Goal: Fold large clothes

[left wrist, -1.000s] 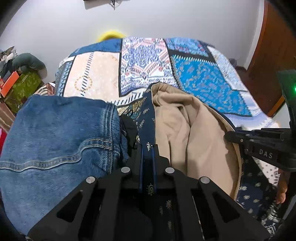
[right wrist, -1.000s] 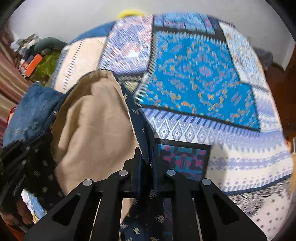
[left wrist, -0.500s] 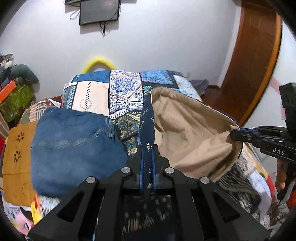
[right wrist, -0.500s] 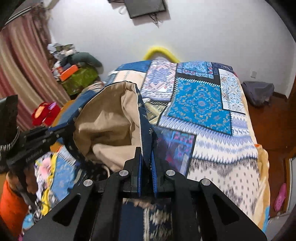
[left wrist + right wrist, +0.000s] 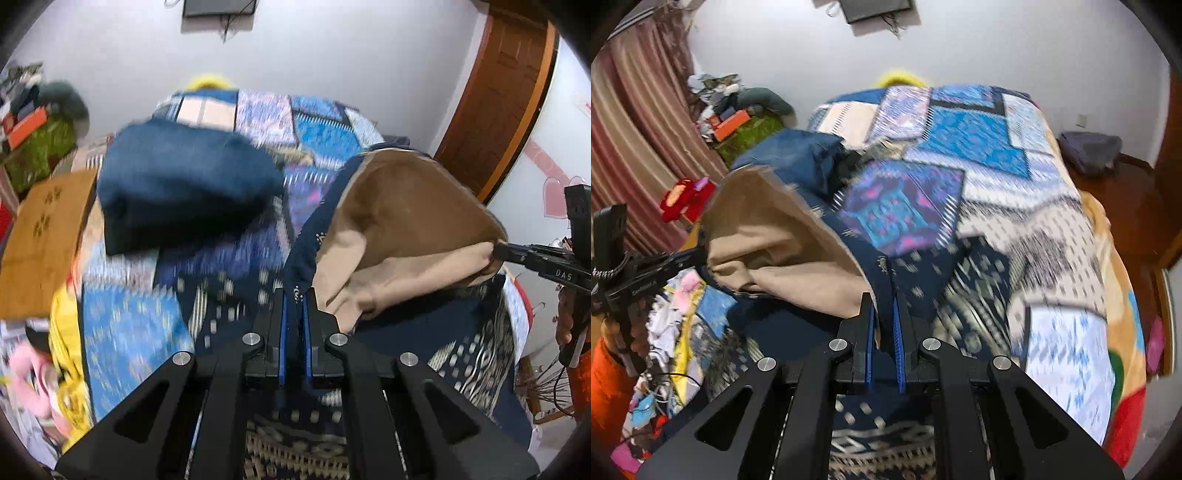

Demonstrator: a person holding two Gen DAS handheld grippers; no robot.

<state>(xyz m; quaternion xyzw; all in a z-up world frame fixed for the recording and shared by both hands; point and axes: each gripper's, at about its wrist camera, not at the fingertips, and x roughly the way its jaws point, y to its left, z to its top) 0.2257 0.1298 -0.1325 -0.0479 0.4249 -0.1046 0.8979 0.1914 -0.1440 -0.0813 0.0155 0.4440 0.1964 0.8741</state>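
A large navy patterned garment with a tan lining hangs lifted between both grippers above the bed. My left gripper is shut on its navy edge. My right gripper is shut on the opposite navy edge; it also shows at the right of the left wrist view. The tan lining billows open between them. My left gripper appears at the left of the right wrist view. The garment's lower part drapes dark over the bed below.
A patchwork blue quilt covers the bed. Folded blue jeans lie on its left side, beside an orange-brown cloth. Clutter and a striped curtain stand at the left, a wooden door at the right.
Both grippers have risen and drawn back with the garment, lifting it off the bed. The jeans and quilt now look farther below, and the view is blurred by motion.
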